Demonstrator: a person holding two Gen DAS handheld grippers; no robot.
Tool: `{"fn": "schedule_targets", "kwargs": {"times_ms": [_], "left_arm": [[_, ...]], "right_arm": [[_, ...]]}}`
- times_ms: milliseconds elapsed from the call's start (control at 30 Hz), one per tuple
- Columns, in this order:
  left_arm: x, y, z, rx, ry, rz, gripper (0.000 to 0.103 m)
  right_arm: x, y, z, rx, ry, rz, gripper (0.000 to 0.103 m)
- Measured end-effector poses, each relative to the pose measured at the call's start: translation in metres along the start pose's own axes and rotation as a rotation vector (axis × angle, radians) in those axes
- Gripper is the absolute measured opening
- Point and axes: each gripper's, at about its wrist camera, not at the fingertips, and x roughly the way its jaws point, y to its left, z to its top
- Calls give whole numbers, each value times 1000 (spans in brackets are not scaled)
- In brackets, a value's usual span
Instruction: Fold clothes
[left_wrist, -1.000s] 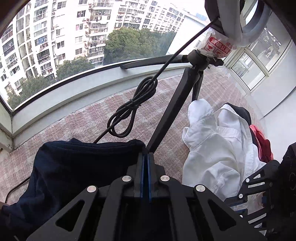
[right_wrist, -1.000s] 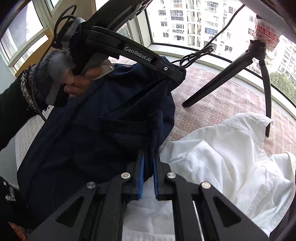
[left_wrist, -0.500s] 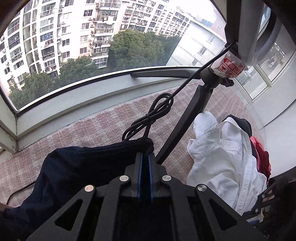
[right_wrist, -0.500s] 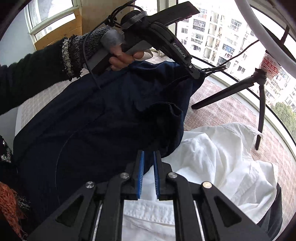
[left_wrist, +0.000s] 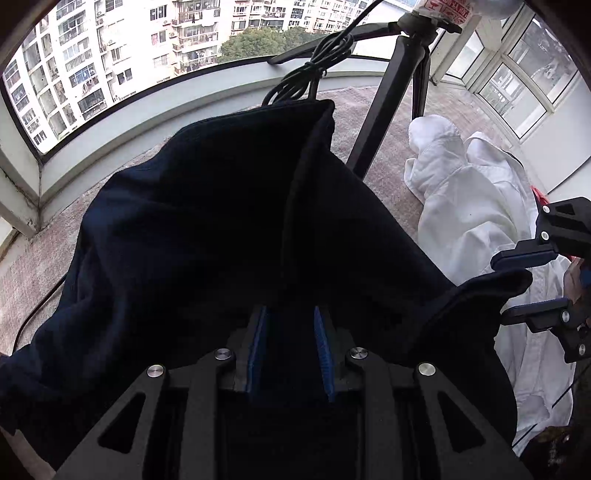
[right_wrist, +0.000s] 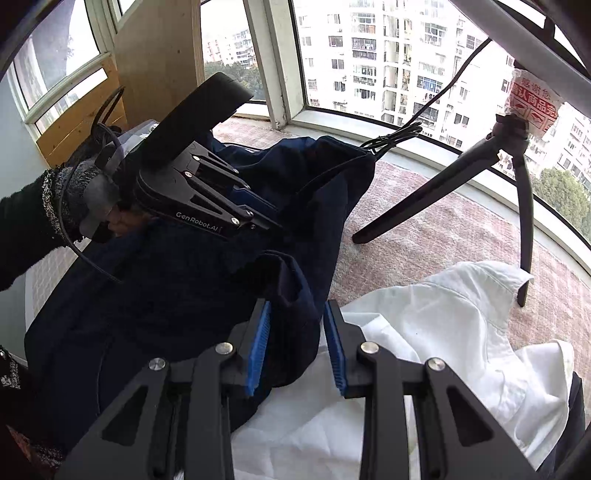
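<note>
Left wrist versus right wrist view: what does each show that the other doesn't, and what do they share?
Left wrist only: a red cloth behind the white shirt, and the right gripper side-on, jaws opening, navy garment between them. Right wrist only: a wooden panel and a sleeved hand holding the left gripper, whose jaws are closing, garment between them. Both: the navy garment, white shirt, tripod, coiled cable and patterned mat.

A black tripod stands on the pinkish mat (cable bundle hanging beside it), apartment blocks outside.
</note>
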Motion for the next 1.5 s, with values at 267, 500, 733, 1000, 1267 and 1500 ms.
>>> {"fn": "schedule_targets", "kwargs": {"times_ms": [267,500,733,1000,1267,1500], "left_arm": [[-42,12,16,-5,-59,22,1],[-28,29,15,-1,11,89,1],[-41,35,18,-26,-21,89,6],[-24,-10,54,108,-24,103,21],[5,-19,85,46,-60,42,8],[-40,-32,44,97,-68,83,13]], "right_arm": [[-41,5,3,-40,-84,-24,4],[-18,58,-26,-84,136,209,21],[-9,38,-48,59,132,61,40],[36,50,-44,-12,217,11,40],[36,8,-69,155,216,50,7],[12,7,-78,176,180,57,13]]}}
